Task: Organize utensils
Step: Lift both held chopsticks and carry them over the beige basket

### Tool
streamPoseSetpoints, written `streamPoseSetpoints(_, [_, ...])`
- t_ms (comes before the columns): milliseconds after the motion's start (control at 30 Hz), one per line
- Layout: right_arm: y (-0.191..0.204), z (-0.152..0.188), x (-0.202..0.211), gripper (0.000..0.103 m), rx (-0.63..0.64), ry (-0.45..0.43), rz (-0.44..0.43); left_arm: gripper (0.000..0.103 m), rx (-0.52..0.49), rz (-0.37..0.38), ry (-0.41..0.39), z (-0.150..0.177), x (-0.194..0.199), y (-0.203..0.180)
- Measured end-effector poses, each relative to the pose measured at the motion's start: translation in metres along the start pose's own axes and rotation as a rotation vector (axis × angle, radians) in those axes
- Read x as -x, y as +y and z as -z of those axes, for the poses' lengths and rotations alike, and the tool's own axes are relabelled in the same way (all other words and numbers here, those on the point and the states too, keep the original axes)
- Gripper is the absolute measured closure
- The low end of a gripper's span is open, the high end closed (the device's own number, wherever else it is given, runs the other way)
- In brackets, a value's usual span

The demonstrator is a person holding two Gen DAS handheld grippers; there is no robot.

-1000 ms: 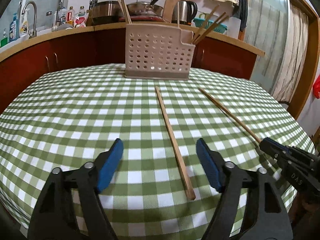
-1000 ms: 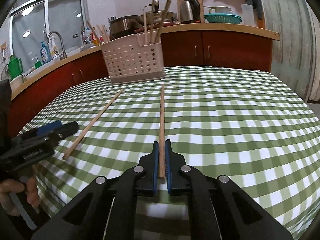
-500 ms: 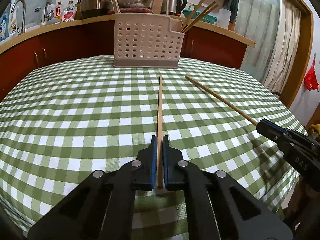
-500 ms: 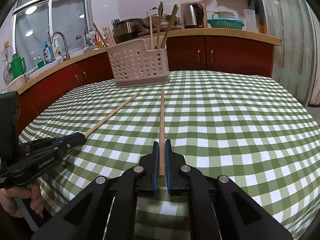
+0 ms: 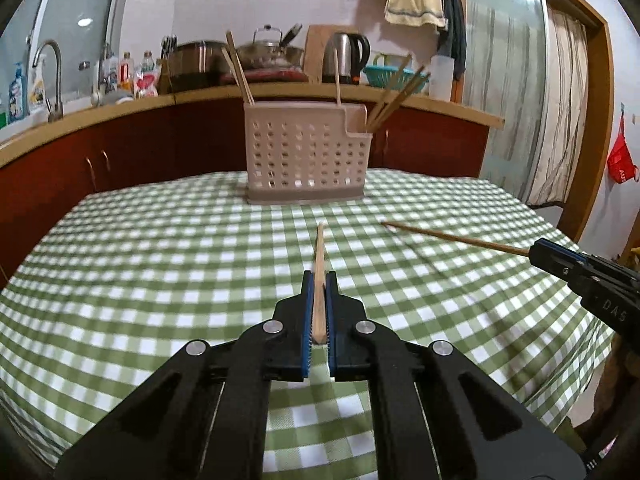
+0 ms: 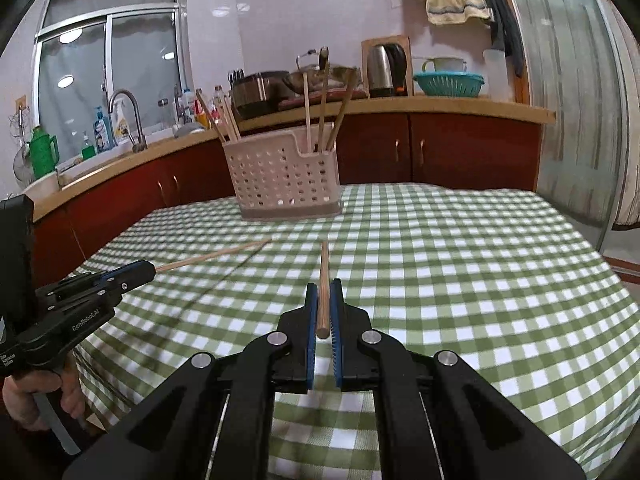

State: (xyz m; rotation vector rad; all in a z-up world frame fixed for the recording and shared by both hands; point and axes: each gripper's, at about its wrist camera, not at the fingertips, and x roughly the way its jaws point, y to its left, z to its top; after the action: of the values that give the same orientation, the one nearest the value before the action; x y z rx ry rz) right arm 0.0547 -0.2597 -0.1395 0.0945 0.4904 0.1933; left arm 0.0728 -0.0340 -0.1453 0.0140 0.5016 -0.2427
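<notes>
While the left tongs (image 5: 319,280) pinch one wooden chopstick (image 5: 319,276) above the checked worktop (image 5: 160,264), the right tongs (image 6: 323,288) clamp another chopstick (image 6: 323,284) — both point toward 12 o'clock, at the perforated utensil holder (image 5: 306,156).

Left gripper (image 5: 319,280): jaws closed on a chopstick (image 5: 319,276), gripped near its rear end, fingers pointing forward and held raised. Right gripper (image 6: 323,286): jaws likewise clamped on a second chopstick (image 6: 323,280), same forward pose, level with the left. Person's left hand (image 6: 36,396) visible wrapped around the left gripper's handle.
</notes>
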Motion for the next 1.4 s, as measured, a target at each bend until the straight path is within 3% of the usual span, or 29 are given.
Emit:
streamPoseSetpoints(633, [0.016, -0.051, 0.034, 0.096, 0.029, -0.132, -0.017, 0.097, 0.013, -0.03, -0.139, -0.057, 0.04, 0.024])
streamPoseSetpoints(1400, [0.031, -0.109, -0.012, 0.096, 0.092, -0.172, -0.047, 0.097, 0.006, -0.004, -0.155, -0.097, 0.015, 0.04])
